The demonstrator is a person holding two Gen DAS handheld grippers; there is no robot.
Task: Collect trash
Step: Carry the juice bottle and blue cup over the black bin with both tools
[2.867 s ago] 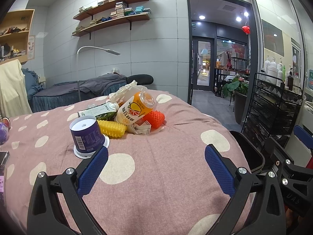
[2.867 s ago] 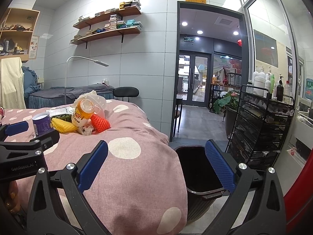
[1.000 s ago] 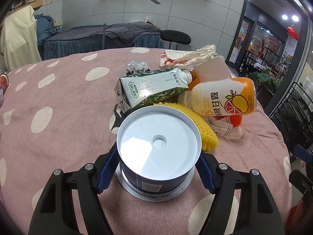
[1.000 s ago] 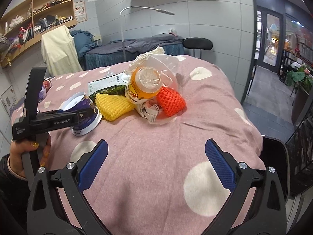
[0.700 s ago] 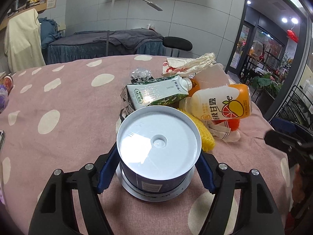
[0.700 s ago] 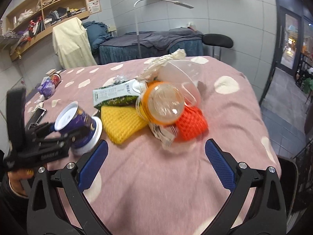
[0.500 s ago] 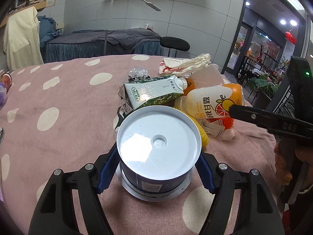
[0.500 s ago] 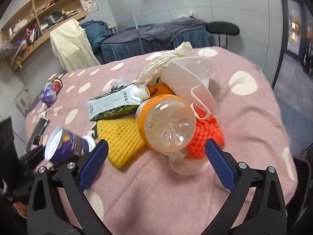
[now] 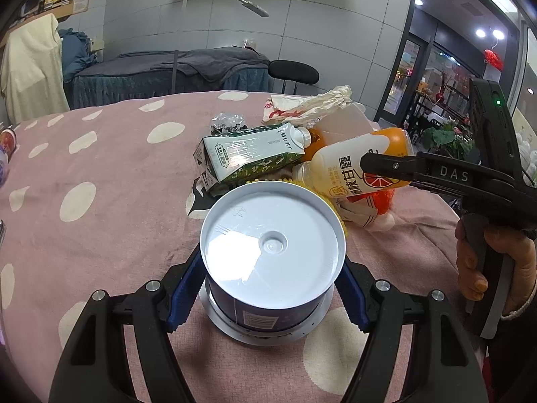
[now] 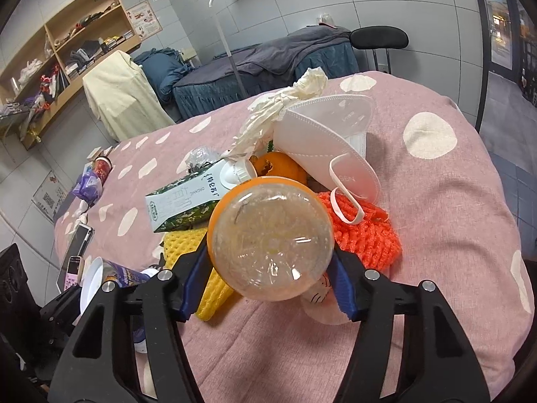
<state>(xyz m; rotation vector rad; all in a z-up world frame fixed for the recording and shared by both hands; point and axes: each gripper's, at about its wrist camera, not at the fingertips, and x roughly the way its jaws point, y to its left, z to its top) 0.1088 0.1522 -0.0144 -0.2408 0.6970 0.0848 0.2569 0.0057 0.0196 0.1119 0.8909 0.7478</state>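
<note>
The left hand-held gripper point(image 9: 270, 294) is clamped on a purple disc spindle case point(image 9: 272, 252) with a glossy white top and a round pale base, its blue pads point(image 9: 183, 290) pressed against both sides, low over the pink polka-dot bed cover point(image 9: 100, 181). The right hand-held gripper point(image 10: 270, 283) is closed around an orange juice bottle point(image 10: 270, 238), whose clear rounded bottom faces the camera and which lies on its side atop the trash pile. Under and beside the bottle sit a yellow foam net point(image 10: 188, 245) and an orange foam net point(image 10: 364, 231). Behind them lie a green-and-white milk carton point(image 9: 248, 158), closed with a white cap, an orange peel point(image 10: 280, 166), a white face mask point(image 10: 330, 137) and a crumpled white bag point(image 10: 288, 100).
</note>
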